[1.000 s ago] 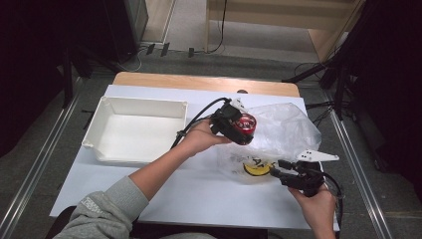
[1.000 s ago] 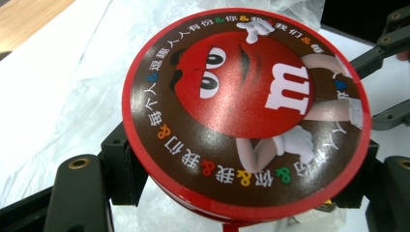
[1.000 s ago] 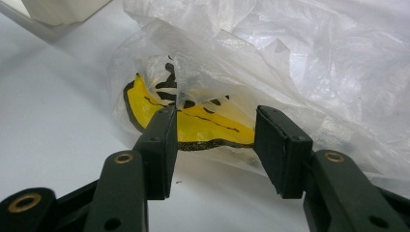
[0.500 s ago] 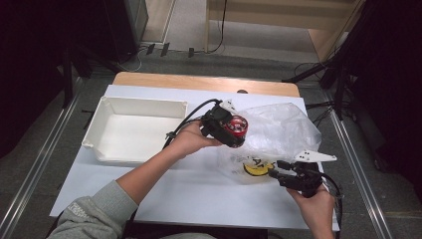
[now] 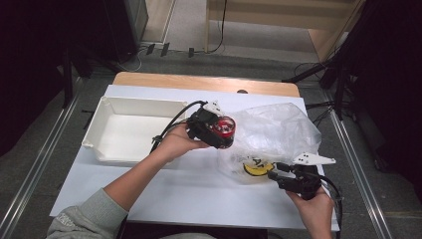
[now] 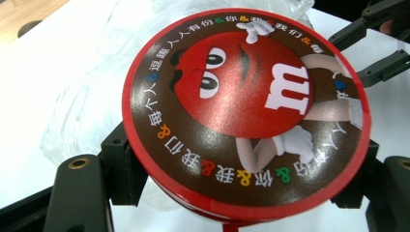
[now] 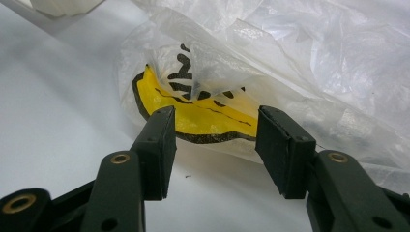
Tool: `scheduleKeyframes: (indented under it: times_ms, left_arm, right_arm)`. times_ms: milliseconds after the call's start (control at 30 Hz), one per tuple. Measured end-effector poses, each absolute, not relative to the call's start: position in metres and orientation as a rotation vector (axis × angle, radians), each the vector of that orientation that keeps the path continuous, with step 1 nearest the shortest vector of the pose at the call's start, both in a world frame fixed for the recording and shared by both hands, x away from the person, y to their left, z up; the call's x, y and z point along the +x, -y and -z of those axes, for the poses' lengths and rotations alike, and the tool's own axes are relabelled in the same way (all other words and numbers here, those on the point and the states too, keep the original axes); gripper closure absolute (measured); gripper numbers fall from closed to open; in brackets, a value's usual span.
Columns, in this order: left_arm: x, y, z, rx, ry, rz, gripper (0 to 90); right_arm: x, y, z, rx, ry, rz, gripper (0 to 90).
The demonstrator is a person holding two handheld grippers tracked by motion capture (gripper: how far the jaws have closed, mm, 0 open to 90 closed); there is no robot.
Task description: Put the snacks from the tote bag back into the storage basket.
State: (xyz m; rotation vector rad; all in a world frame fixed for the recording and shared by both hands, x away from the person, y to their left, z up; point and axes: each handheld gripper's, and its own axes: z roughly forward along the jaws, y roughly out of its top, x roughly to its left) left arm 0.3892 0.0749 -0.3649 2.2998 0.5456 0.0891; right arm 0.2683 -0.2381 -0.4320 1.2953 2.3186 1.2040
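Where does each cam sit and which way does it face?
High view: above the person's side, looking forward and down on the table; both forearms, left tool, right tool.
Left gripper view: on the left tool, looking along its jaws, which clamp the red tin.
Right gripper view: on the right tool, jaws open, facing the plastic bag with its yellow print.
Shared: the tin and the bag appear in the high view too.

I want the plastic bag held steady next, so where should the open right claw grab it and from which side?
Grip the crumpled film edge of the clear plastic bag just above its yellow printed patch, coming in low from the person's side. The right claw already faces it with jaws apart, and that loose fold looks thin enough to pinch.
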Motion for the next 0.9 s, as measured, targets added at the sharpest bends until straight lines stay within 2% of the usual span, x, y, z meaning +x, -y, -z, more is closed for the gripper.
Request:
scheduleKeyframes:
  times_ms: [900]
  left_arm:
    - [0.39,-0.114,0.351,2.292,-0.616,-0.103,26.0]
  right_arm:
    - [0.276,0.228,0.433,1.254,-2.353,-1.251,50.2]
